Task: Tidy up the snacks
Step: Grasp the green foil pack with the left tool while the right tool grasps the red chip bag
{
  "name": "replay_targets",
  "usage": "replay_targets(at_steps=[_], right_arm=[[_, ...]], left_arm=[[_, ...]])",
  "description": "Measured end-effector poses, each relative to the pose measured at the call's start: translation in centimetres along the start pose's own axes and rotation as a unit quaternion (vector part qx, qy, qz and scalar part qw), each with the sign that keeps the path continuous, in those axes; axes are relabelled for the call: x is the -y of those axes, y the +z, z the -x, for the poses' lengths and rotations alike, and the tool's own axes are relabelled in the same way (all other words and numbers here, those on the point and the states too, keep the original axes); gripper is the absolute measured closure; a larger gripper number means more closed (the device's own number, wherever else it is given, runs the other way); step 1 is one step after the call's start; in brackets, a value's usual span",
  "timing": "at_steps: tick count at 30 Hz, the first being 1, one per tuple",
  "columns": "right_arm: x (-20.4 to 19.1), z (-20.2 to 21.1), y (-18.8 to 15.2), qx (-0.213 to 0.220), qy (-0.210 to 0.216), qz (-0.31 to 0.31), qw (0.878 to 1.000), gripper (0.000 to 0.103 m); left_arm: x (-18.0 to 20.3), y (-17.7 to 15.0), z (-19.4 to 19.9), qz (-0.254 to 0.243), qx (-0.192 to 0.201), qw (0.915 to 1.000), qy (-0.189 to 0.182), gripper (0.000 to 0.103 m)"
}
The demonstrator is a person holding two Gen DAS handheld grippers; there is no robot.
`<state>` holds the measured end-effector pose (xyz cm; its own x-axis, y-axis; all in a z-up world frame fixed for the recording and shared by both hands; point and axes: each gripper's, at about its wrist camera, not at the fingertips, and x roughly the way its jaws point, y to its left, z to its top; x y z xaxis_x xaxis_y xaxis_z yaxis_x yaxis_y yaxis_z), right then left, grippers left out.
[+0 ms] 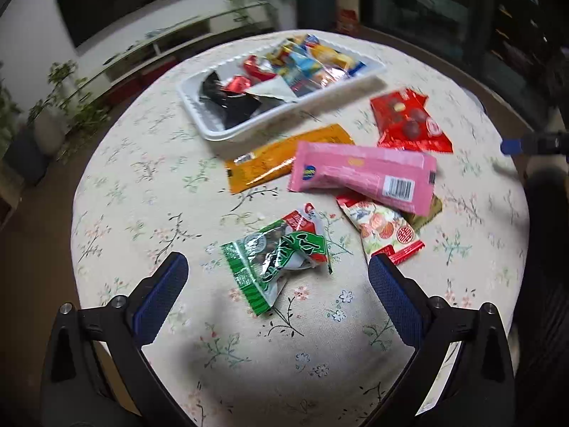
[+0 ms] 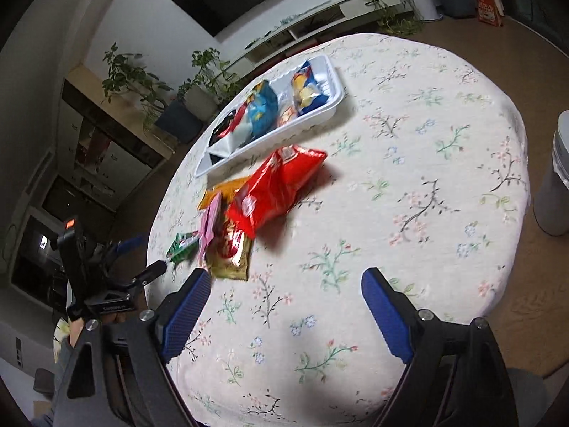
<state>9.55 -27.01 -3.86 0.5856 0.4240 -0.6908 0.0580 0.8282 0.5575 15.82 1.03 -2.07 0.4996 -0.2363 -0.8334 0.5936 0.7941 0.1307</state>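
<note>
We hold our left gripper (image 1: pixel 277 277) wide open over the round floral tablecloth (image 1: pixel 142 185), gripping nothing; the crinkled green snack packet (image 1: pixel 281 254) lies on the cloth between its blue pads. Our right gripper (image 2: pixel 284 284) also stands wide and empty above bare cloth. Beyond lie a pink wrapper (image 1: pixel 362 174), an orange pouch (image 1: pixel 284 158) and a red chocolate bag (image 2: pixel 277 186), loose beside the white plastic tray (image 1: pixel 199 106) already holding several snacks.
</note>
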Motion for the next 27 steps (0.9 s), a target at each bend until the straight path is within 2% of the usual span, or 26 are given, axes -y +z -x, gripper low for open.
replay_targets(at_steps=[6, 7, 9, 11, 13, 16, 18, 22, 25, 27], right_arm=[[-0.9, -0.4, -0.3, -0.004, 0.004, 0.014, 1.000, 0.014], [-1.0, -0.6, -0.3, -0.006, 0.005, 0.014, 1.000, 0.014], [-1.1, -0.8, -0.1, -0.008, 0.005, 0.015, 1.000, 0.014], [-1.3, -1.2, 0.1, -0.011, 0.003, 0.017, 1.000, 0.014], [-1.4, -1.7, 0.3, -0.016, 0.001, 0.020, 1.000, 0.014], [-1.4, -2.2, 0.4, -0.022, -0.002, 0.016, 1.000, 0.014], [-1.3, -2.6, 0.5, -0.024, -0.004, 0.011, 1.000, 0.014], [-1.4, -3.3, 0.9, -0.026, -0.002, 0.000, 1.000, 0.014], [-1.5, -3.9, 1.4, -0.024, 0.003, -0.010, 1.000, 0.014], [-1.5, -4.1, 1.7, -0.019, 0.007, -0.018, 1.000, 0.014]], left_arm=[[-0.4, 0.5, -2.0, -0.031, -0.022, 0.9992, -0.013, 0.004], [-0.5, 0.5, -2.3, -0.035, -0.026, 0.9990, -0.014, 0.006], [-0.8, 0.8, -3.1, -0.038, -0.035, 0.9985, -0.019, 0.018], [-0.9, 0.8, -3.9, -0.041, -0.047, 0.9978, -0.025, 0.035], [-1.3, 0.8, -4.2, -0.032, -0.046, 0.9977, -0.039, 0.041], [-1.5, 0.9, -4.5, -0.020, -0.047, 0.9975, -0.050, 0.044], [-1.6, 0.8, -4.5, -0.011, -0.045, 0.9971, -0.061, 0.055], [-1.3, 0.8, -4.3, 0.005, -0.051, 0.9974, -0.051, 0.060], [-1.1, 0.7, -3.7, 0.025, -0.048, 0.9969, -0.057, 0.067], [-1.0, 0.4, -3.3, 0.038, -0.048, 0.9966, -0.056, 0.068]])
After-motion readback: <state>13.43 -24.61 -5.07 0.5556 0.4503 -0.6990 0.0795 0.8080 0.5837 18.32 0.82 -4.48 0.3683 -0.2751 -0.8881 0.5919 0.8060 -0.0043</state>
